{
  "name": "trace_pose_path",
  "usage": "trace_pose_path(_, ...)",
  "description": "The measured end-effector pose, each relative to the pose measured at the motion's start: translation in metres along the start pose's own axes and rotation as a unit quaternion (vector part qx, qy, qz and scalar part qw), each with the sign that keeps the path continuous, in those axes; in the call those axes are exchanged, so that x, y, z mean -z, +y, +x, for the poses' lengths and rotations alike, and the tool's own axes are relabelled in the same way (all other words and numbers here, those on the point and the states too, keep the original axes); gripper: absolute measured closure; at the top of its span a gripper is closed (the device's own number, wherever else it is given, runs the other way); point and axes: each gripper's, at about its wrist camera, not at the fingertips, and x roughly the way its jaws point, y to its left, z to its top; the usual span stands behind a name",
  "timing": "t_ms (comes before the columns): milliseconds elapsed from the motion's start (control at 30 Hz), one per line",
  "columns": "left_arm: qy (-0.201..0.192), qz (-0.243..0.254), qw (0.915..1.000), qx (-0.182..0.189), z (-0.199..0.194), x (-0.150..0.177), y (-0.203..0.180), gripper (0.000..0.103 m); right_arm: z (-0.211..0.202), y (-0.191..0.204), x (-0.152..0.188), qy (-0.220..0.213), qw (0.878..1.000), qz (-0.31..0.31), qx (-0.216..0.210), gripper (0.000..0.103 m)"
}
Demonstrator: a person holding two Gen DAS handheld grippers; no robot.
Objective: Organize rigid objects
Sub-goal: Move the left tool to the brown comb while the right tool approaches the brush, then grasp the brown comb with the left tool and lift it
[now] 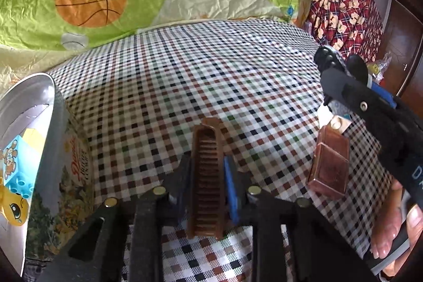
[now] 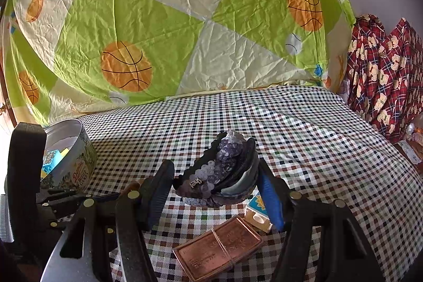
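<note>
The left claw (image 1: 207, 176) pinches a brown comb (image 1: 208, 176) over the checkered bed (image 1: 211, 70) — cookie tin (image 1: 50, 139) at its left edge; the right claw (image 2: 215, 189) stands spread around a sequined purse (image 2: 222, 171) — a copper case (image 2: 219, 250) just beside.

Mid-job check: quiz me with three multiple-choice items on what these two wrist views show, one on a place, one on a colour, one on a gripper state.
1. Where does the cookie tin stand from the right wrist view?
A. far left on the checked cloth
B. far right by the red plaid fabric
C. under the copper-coloured box

2. What colour is the toy brick inside the tin?
A. red
B. light blue
C. black

3. What is the left gripper doing?
A. open above the tin
B. shut on the brown ridged piece
C. open and empty

Answers:
1 A, it sits at the left edge of the cloth.
2 B, a light blue studded brick shows inside.
3 B, both fingers press the brown ridged piece.
</note>
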Motion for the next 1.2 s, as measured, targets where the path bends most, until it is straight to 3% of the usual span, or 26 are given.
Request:
trace_pose_path(433,-0.097,-0.019,0.9941,-0.044,-0.031,0.002,0.010,0.079,-0.004,0.006,0.000,-0.016,1.000,-0.005,-0.002,0.038)
trace_pose_path(900,-0.209,-0.082,0.9678,-0.113,-0.077,0.023,0.034,0.079,-0.009,0.025,0.001,-0.032,0.999,-0.017,-0.005,0.038)
trace_pose_path(1200,-0.234,-0.098,0.9575,-0.138,-0.094,0.035,0.048,0.079,-0.012,0.042,0.003,-0.039,0.999,-0.026,-0.014,0.038)
